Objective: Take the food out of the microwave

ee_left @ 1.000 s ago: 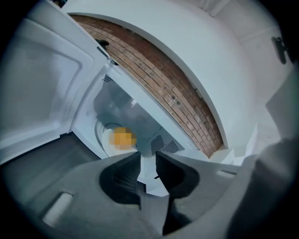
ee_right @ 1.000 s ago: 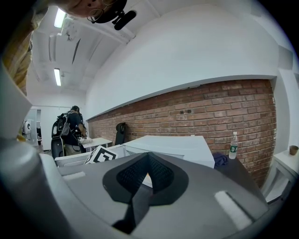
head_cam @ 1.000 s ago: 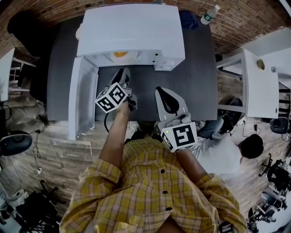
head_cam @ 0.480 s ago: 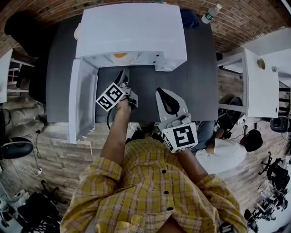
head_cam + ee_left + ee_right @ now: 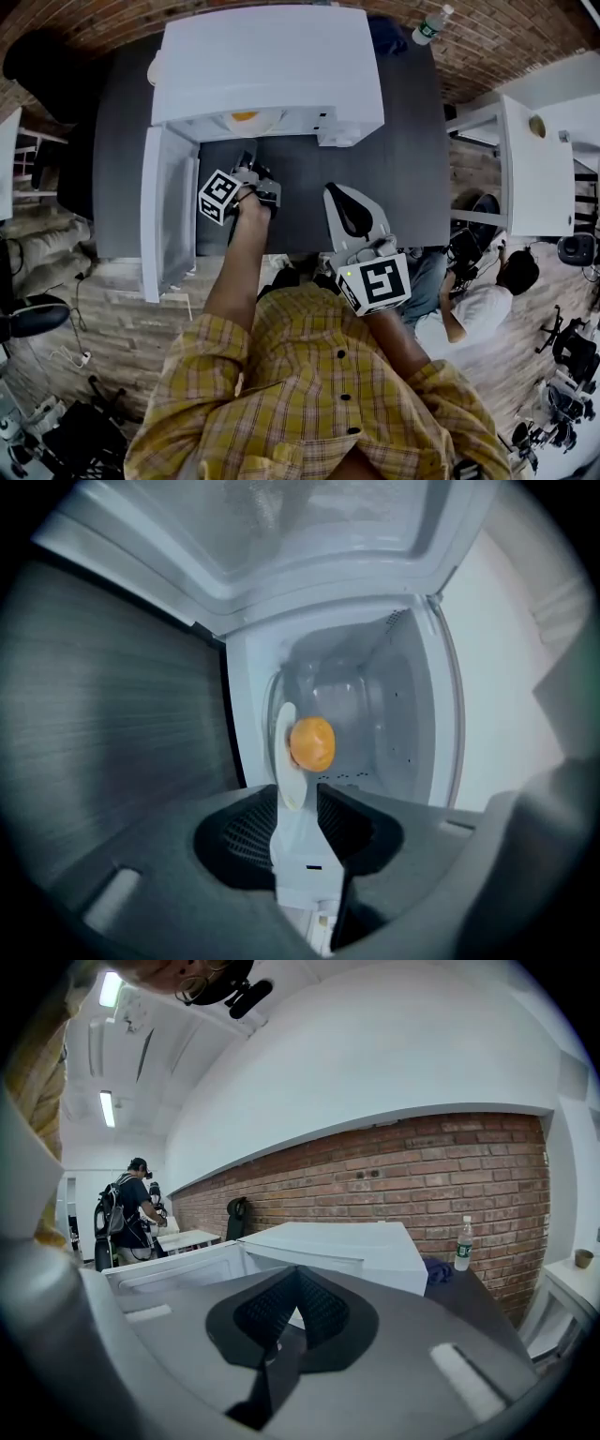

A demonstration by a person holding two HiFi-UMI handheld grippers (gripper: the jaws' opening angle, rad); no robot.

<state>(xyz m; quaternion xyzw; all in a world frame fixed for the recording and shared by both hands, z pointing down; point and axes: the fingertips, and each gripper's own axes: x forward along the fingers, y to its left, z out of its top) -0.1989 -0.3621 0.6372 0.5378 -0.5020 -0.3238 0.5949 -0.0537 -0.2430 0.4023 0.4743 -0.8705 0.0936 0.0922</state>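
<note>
The white microwave (image 5: 272, 66) stands on the dark table (image 5: 412, 169) with its door (image 5: 169, 211) swung open to the left. Inside, an orange piece of food (image 5: 246, 116) lies on a white plate (image 5: 262, 120). My left gripper (image 5: 247, 159) points into the opening just in front of the cavity, rolled onto its side. In the left gripper view the food (image 5: 312, 743) and the plate (image 5: 284, 752) lie just beyond the left gripper (image 5: 298, 797); its jaws are opening and grip nothing. My right gripper (image 5: 345, 208) hovers shut and empty over the table's front edge, right of the microwave (image 5: 328, 1246).
A water bottle (image 5: 429, 28) stands at the table's far right corner, next to a dark blue cloth (image 5: 386, 37). A white side table (image 5: 534, 169) is to the right. One person sits low at the right (image 5: 469, 305); another stands far off (image 5: 131, 1213).
My left gripper has rolled about its axis and moved closer to the microwave opening. The right gripper has stayed where it was.
</note>
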